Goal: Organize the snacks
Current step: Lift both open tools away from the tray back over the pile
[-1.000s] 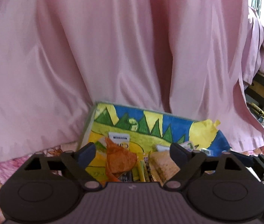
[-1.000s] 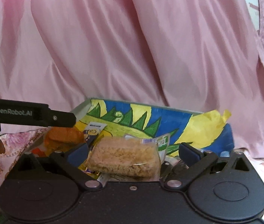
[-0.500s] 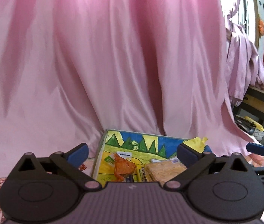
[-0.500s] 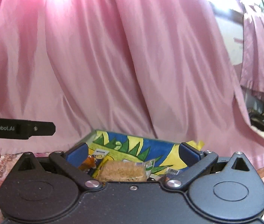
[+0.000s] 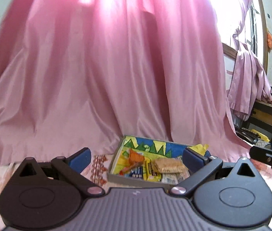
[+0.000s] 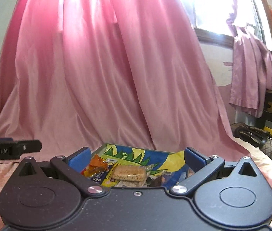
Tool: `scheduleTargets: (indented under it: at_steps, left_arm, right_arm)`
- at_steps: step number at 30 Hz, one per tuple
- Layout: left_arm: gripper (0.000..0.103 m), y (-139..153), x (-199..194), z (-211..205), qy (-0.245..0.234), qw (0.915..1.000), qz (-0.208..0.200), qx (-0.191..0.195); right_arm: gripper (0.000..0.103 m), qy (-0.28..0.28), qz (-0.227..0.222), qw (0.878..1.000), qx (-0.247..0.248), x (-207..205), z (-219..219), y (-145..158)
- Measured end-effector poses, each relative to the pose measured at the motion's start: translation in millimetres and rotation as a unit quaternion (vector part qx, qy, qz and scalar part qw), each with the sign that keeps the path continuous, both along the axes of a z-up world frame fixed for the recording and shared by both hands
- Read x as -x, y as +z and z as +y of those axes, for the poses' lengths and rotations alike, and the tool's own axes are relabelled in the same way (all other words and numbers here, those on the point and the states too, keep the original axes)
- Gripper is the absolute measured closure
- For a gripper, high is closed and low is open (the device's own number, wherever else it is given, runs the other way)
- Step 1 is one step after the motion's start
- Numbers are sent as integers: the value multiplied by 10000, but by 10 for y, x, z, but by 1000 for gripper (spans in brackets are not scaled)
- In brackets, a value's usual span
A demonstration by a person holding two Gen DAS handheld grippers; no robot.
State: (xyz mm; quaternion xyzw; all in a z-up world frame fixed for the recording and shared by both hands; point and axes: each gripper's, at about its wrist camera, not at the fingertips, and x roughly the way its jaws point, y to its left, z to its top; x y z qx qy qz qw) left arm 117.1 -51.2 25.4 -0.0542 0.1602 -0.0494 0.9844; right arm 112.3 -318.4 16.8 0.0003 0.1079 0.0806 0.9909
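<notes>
A: How does the left gripper (image 5: 136, 156) stand?

B: Spread wide, nothing between its blue pads (image 5: 79, 156). The right gripper (image 6: 136, 156) is released too, and grasps nothing.

A: And the snacks?

B: In the painted tray (image 5: 116, 175), ahead of both grippers and a little below them, seen through the gap of each. From the left gripper it sits ahead, toward its right finger.

A: What lies in it?

B: An orange packet (image 5: 135, 156) nearest the left side, yellow bars (image 5: 148, 170) in the middle, and a clear-wrapped crumbly cake (image 5: 167, 165) toward the right, lying on top of other wrappers.

A: Behind the tray?

B: A pink curtain (image 5: 107, 67), touching its far edge. The tray rests on a floral cloth (image 5: 97, 165).
</notes>
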Motion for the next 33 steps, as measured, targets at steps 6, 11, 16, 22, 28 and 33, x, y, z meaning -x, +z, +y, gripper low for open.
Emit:
scheduleTargets:
  at_steps: [6,11,16,22,28,33]
  left_arm:
    - [0,-154,416,49,48,10000,28,-45]
    - [0,-295,667,6,106,9997,226,-34]
    - [0,-363,814,-1,152,9994,310,14]
    - [0,-457,898,19,299,9979,557,102]
    - [0,-560,945,48,435,9957,802,161]
    - [0,-607,975,36,474,9945,920,162]
  right_arm:
    - [1,-144,-101,9998,-20,469,-48,-92]
    - [1,-206,33,9998,64,709,-54,-244]
    - [1,-200,222,9995,83,872,-45,-365]
    - [1,-179,444,9988,104,1020,-3,-514]
    - [1,-201,679,9974,89,1079,10,-627]
    - [1,-229,750,9969,51,1099,-4,-664]
